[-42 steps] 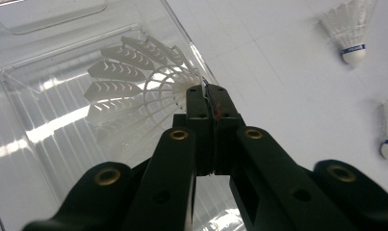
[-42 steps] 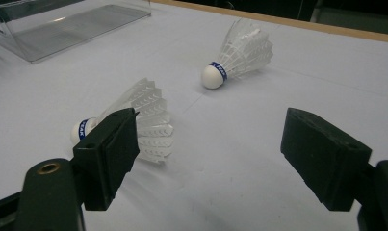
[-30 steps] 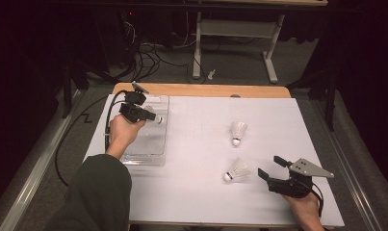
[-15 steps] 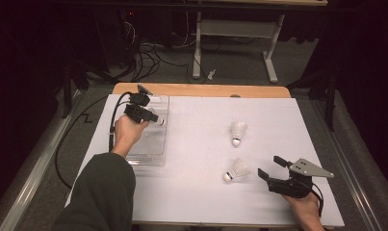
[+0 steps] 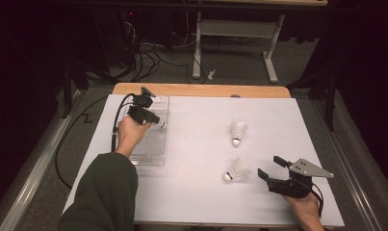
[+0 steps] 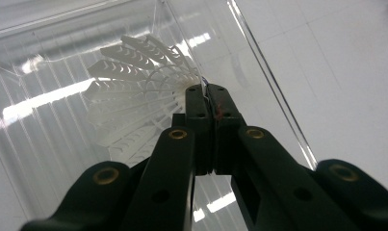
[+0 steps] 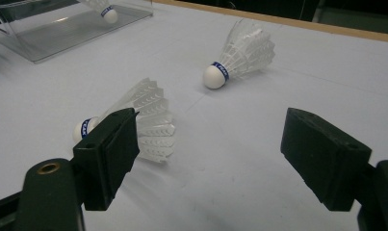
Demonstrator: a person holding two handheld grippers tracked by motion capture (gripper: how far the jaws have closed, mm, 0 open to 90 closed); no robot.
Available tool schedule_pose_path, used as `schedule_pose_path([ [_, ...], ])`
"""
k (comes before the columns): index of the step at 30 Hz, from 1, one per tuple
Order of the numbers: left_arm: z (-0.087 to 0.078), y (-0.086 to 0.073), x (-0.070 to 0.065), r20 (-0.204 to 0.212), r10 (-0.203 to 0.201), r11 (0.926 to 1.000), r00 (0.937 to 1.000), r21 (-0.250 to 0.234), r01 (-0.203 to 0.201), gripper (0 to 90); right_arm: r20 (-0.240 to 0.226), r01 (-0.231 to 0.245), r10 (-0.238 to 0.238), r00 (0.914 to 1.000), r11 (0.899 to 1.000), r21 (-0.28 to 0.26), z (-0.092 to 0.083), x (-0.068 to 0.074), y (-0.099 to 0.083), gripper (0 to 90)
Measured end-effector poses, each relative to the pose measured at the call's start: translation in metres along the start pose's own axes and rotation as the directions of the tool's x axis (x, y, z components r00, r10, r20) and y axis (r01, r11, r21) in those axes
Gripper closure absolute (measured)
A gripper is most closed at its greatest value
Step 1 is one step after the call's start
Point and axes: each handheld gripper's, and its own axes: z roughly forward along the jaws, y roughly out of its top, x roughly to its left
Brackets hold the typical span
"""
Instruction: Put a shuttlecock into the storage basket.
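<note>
While the left hand-held gripper (image 5: 155, 121), clamped on a shuttlecock's (image 6: 138, 91) feather rim, holds it low inside the clear tray (image 5: 153, 156) by the table's left edge, two shuttlecocks (image 5: 237, 131) (image 5: 236, 170) lie right of centre, uncollected; the right hand-held gripper (image 5: 271, 167) rests open beside the nearer one.

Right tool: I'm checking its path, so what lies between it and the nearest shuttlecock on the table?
Nothing. In the right gripper view and the high view, only bare white tabletop separates the open right tool from the nearest shuttlecock.
</note>
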Motion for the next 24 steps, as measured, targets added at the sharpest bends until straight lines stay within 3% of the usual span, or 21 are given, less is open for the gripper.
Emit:
schedule_pose_path([
  [6, 0.003, 0.001, 0.002, -0.019, -0.009, 0.9999, 0.9998, 0.008, 0.009, 86.2, -0.001, 0.003, -0.003, 1.0000, 1.000, 0.000, 0.000, 0.000, 0.000, 21.2],
  [9, 0.006, 0.000, 0.003, -0.074, 0.004, 0.9993, 0.9972, 0.036, -0.002, 81.9, -0.001, 0.002, -0.002, 1.0000, 1.000, 0.001, 0.000, 0.000, 0.000, 21.1],
  [12, 0.008, 0.000, 0.002, -0.125, 0.009, 0.9984, 0.9922, 0.056, -0.002, 71.6, -0.001, 0.002, -0.002, 1.0000, 1.000, 0.000, 0.000, 0.000, 0.000, 21.1],
  [16, 0.006, -0.001, -0.001, -0.152, 0.008, 0.9981, 0.9883, 0.062, 0.002, 53.6, -0.001, 0.001, -0.001, 1.0000, 1.000, 0.000, 0.000, 0.000, 0.000, 21.1],
  [19, 0.005, -0.002, -0.004, -0.166, -0.019, 0.9992, 0.9859, 0.032, 0.024, 47.1, -0.002, 0.001, -0.001, 1.0000, 1.000, 0.000, 0.000, 0.000, 0.000, 21.1],
  [20, 0.005, -0.002, -0.004, -0.166, -0.019, 0.9992, 0.9859, 0.032, 0.024, 43.7, -0.002, 0.001, -0.001, 1.0000, 1.000, 0.000, 0.000, 0.000, 0.000, 21.1],
  [21, 0.000, -0.003, -0.004, -0.193, 0.014, 0.9983, 0.9811, 0.059, -0.003, 39.7, -0.002, 0.001, -0.001, 1.0000, 1.000, -0.001, 0.000, 0.000, 0.000, 21.1],
  [24, -0.004, -0.004, -0.004, -0.186, 0.002, 0.9995, 0.9825, 0.032, 0.004, 36.3, -0.001, 0.001, -0.001, 1.0000, 1.000, 0.000, 0.000, 0.001, 0.000, 21.1],
])
